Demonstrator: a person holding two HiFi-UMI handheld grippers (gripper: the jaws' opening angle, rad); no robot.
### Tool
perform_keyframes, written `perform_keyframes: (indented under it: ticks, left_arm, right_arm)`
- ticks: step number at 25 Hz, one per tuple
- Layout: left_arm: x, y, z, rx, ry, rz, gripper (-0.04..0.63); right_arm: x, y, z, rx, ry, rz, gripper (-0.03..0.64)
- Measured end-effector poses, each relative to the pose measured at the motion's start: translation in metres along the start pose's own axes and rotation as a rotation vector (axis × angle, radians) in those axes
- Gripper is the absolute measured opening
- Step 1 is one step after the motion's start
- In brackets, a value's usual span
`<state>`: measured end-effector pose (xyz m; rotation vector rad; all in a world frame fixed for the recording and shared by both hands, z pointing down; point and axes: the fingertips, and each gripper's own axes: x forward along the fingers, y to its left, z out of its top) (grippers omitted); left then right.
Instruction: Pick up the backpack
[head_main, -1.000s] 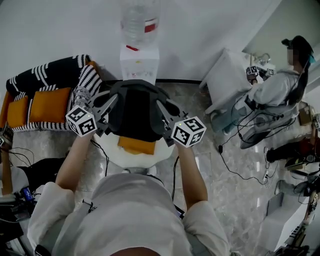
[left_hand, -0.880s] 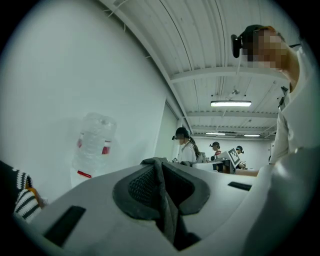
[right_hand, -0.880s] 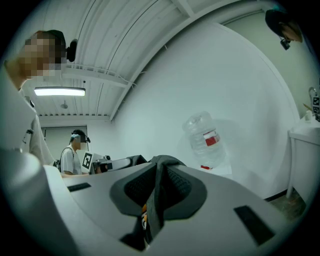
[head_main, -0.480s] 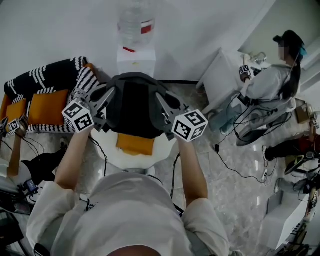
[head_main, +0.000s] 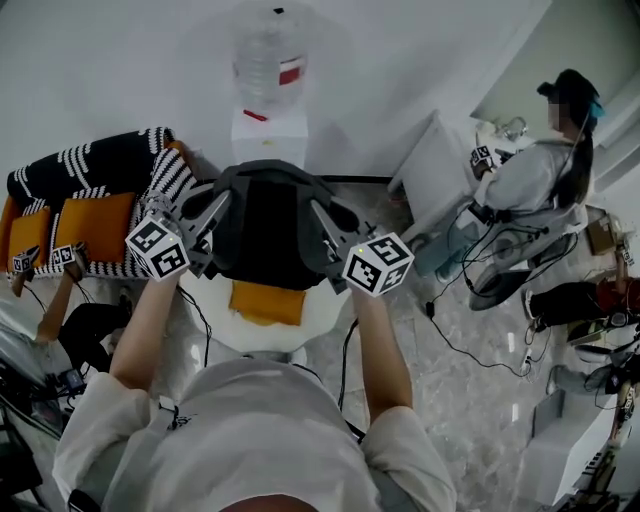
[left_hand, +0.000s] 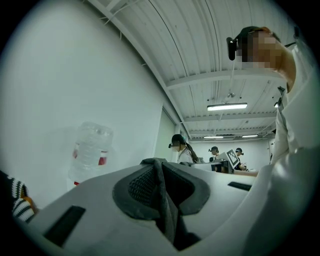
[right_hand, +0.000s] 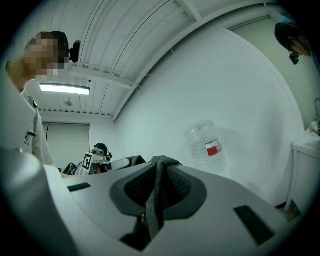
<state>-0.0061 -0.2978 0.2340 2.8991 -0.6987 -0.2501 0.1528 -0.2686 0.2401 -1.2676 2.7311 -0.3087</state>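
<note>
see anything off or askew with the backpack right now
Nothing stands out. The backpack is held upright and even between the left gripper and right gripper, each shut on a strip of its fabric.

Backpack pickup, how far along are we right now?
Done: left gripper and right gripper are each shut on a backpack strap. In hand: it hangs between them above the orange cushion. Remaining: whether it is fully clear of the seat cannot be told.

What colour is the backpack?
The backpack is black and dark grey; the head view shows it best.
</note>
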Motion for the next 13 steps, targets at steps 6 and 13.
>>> perform_keyframes:
  ticks: [6, 13]
  left_arm:
    - [-0.0010, 0.0029, -0.0026, 0.002, 0.002, -0.001, 0.037]
    - [-0.0021, 0.0068, -0.0076, 0.008, 0.009, 0.005, 0.038]
  right_arm:
    - [0.0020, -0.0009, -0.0002, 0.005, 0.005, 0.002, 0.040]
    - [0.0062, -0.0041, -0.0044, 0.005, 0.013, 0.004, 0.040]
